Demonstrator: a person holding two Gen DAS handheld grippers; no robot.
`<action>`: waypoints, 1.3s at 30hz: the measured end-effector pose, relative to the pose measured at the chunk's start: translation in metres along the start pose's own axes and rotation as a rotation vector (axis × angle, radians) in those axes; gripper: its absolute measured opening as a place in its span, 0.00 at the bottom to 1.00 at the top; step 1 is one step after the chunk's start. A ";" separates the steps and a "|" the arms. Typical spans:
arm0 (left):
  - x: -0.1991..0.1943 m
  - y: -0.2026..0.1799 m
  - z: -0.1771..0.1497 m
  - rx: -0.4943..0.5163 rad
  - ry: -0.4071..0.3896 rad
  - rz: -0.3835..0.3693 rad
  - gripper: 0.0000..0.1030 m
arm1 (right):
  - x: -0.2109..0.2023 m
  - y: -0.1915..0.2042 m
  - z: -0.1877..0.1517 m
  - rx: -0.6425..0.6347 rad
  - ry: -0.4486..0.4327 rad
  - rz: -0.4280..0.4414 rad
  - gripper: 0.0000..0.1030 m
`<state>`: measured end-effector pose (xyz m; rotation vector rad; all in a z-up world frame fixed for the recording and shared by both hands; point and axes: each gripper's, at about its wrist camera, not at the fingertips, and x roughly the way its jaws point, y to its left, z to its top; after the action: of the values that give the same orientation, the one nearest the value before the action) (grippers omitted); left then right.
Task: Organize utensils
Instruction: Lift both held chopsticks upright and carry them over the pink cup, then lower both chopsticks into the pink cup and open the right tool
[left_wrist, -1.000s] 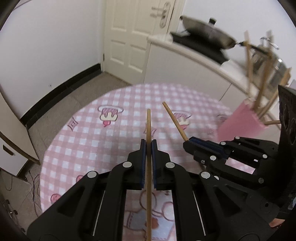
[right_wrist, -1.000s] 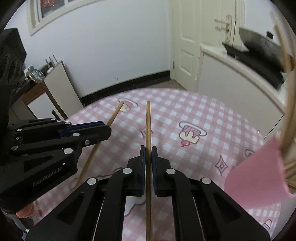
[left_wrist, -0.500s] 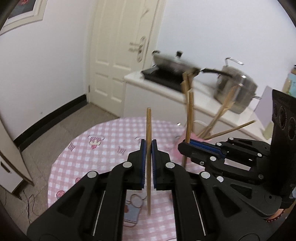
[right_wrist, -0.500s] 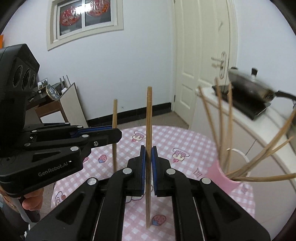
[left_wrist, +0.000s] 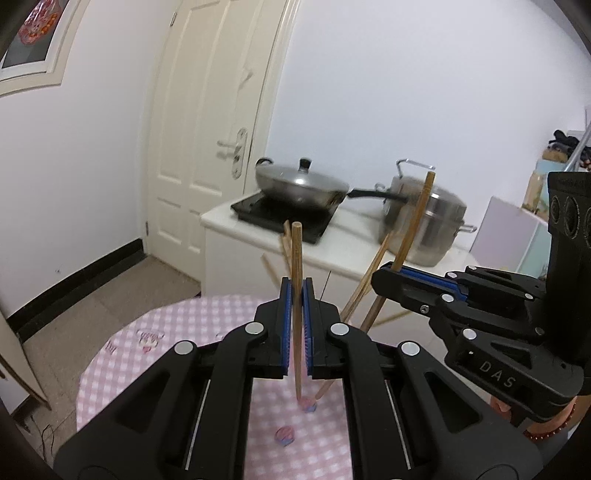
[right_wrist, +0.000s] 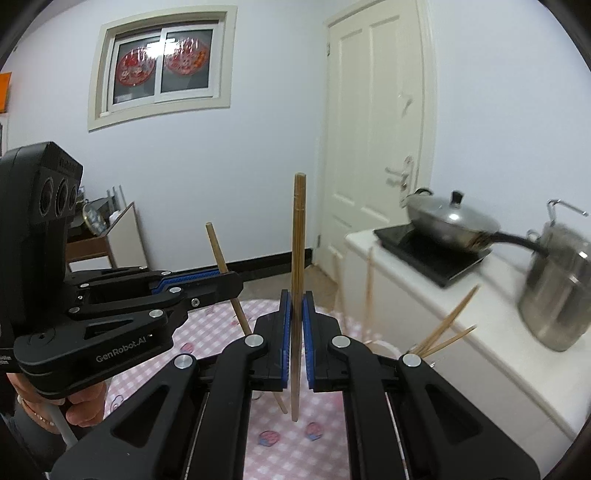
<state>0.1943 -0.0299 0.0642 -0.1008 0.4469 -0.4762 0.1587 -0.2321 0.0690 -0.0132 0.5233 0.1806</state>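
My left gripper (left_wrist: 296, 286) is shut on a wooden chopstick (left_wrist: 296, 254) that stands nearly upright above the pink checked table (left_wrist: 147, 354). To its right, the right gripper (left_wrist: 384, 278) grips a second chopstick (left_wrist: 415, 221) leaning to the right. In the right wrist view, the right gripper (right_wrist: 296, 297) is shut on its upright chopstick (right_wrist: 298, 236). The left gripper (right_wrist: 232, 284) at the left holds its leaning chopstick (right_wrist: 218, 247). Several more chopsticks (right_wrist: 448, 330) fan out behind the right finger; their holder is hidden.
A white counter (left_wrist: 354, 251) behind the table carries a black hob, a lidded wok (left_wrist: 301, 182) and a steel pot (left_wrist: 424, 218). A white door (right_wrist: 373, 147) and a window (right_wrist: 162, 64) are on the far walls. A hand (right_wrist: 83, 402) holds the left gripper.
Both grippers have risen and tipped upward with their chopsticks. The table has sunk low in both views, and the pink holder has slipped out of sight behind the fingers.
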 end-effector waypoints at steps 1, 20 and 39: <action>0.001 -0.004 0.003 -0.003 -0.008 -0.003 0.06 | -0.001 -0.002 0.004 -0.001 -0.008 -0.011 0.05; 0.065 -0.048 0.032 0.017 -0.101 0.027 0.06 | 0.036 -0.071 0.008 0.070 -0.065 -0.163 0.05; 0.115 -0.048 -0.020 0.073 0.014 0.036 0.06 | 0.055 -0.087 -0.018 0.117 0.001 -0.111 0.05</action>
<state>0.2566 -0.1255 0.0108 -0.0188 0.4439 -0.4574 0.2113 -0.3098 0.0230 0.0714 0.5320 0.0417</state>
